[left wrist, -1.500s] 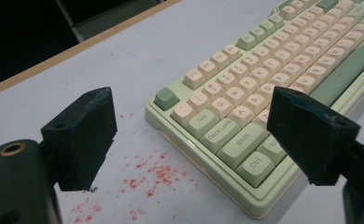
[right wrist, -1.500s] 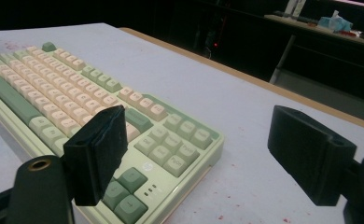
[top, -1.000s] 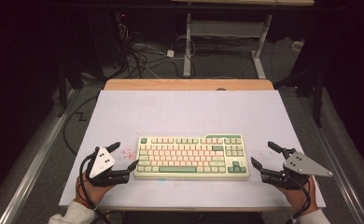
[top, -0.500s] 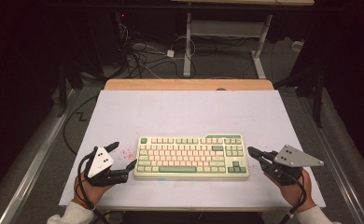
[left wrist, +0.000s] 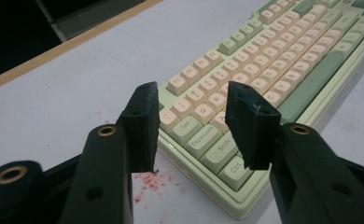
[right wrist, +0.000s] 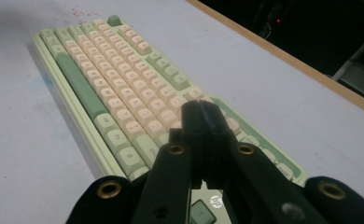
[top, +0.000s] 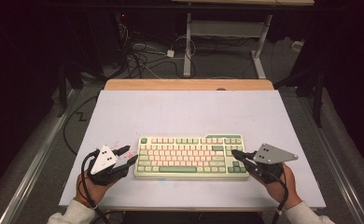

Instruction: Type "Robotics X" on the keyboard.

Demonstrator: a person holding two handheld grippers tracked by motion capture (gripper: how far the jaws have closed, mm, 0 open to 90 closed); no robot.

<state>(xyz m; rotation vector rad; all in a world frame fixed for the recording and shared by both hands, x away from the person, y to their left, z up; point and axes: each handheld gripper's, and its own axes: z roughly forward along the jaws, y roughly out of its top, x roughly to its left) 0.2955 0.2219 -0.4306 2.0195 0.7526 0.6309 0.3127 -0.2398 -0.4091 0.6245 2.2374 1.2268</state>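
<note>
Nearest the person, the left gripper (top: 126, 156) rests at the left end of the keyboard (top: 192, 156), its jaws partly apart with nothing between them; they have just been closing. In the left gripper view the left gripper (left wrist: 192, 121) frames the Tab, Caps Lock and Shift keys at the keyboard (left wrist: 273, 70) corner, and a scatter of red specks (left wrist: 154, 181) lies on the desk just beside that corner, under the nearer jaw. The right gripper (top: 235, 153) has its jaws pressed together, empty, with the tips over the right end of the keyboard, above the green key cluster there. In the right gripper view the right gripper (right wrist: 202, 112) points along the length of the keyboard (right wrist: 105, 70), and a small round white logo (right wrist: 216, 201) shows on the casing between the jaw arms. The keyboard lies flat and square to the near edge of the desk (top: 189, 112), in its near half, centred between the two hands. Nothing stands between either gripper and the keys.

The desk top is a pale lavender-grey sheet, faintly stained pink near the left gripper, with a wooden strip (top: 189, 84) along its far edge. Beyond it the room is dark: tangled cables (top: 147, 53) lie on the floor, and the white legs of another table frame (top: 227, 42) stand farther back.
</note>
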